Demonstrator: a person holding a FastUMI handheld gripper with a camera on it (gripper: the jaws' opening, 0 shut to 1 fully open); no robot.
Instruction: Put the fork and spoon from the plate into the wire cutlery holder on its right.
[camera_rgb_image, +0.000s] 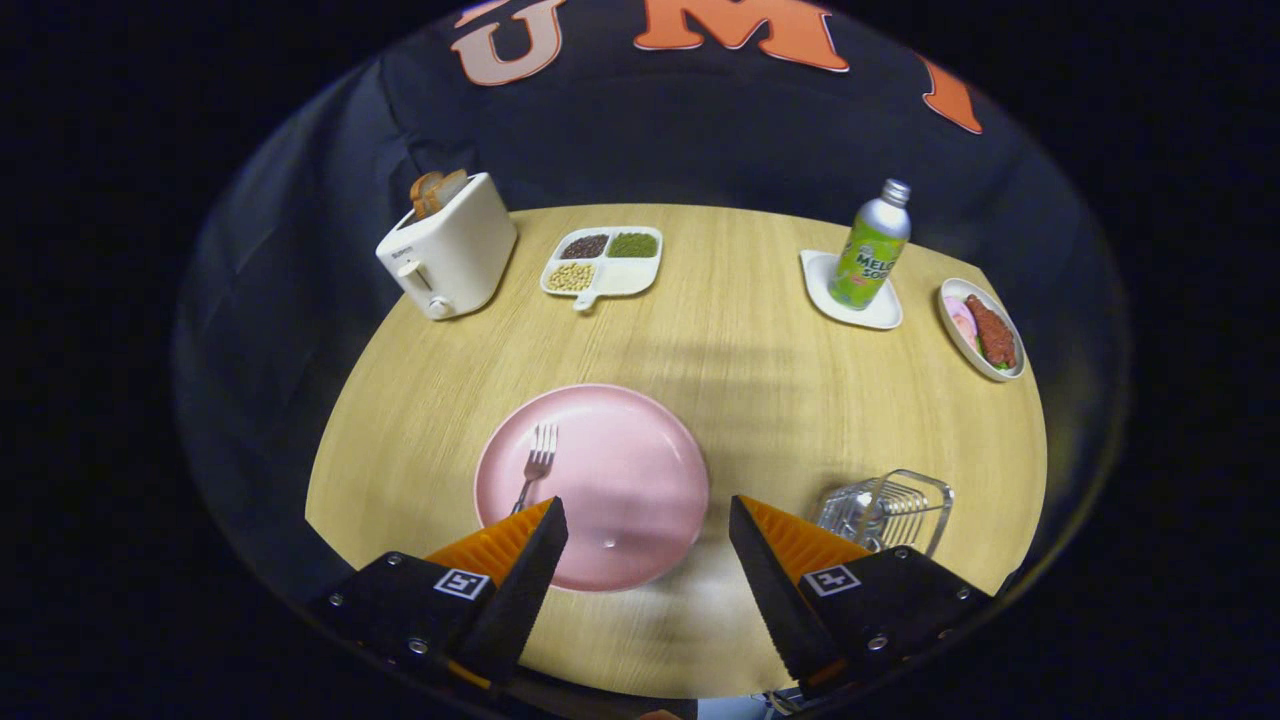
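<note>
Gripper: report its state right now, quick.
Gripper: open and holding nothing; its fingers are spread over the near edge of the pink plate, with the fork just ahead of the left finger.

Round wood-grain table (740, 330) carries: pink plate (620, 490), wire cutlery holder (890, 510), toaster (450, 255), divided tray (603, 262), coaster dish (850, 295) under bottle, food dish (982, 330).

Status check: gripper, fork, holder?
Gripper open, holding nothing, above near edge of pink plate. Fork lies on plate's left side, by left finger. Wire cutlery holder right of plate; contents unclear. Path looks clear.
</note>
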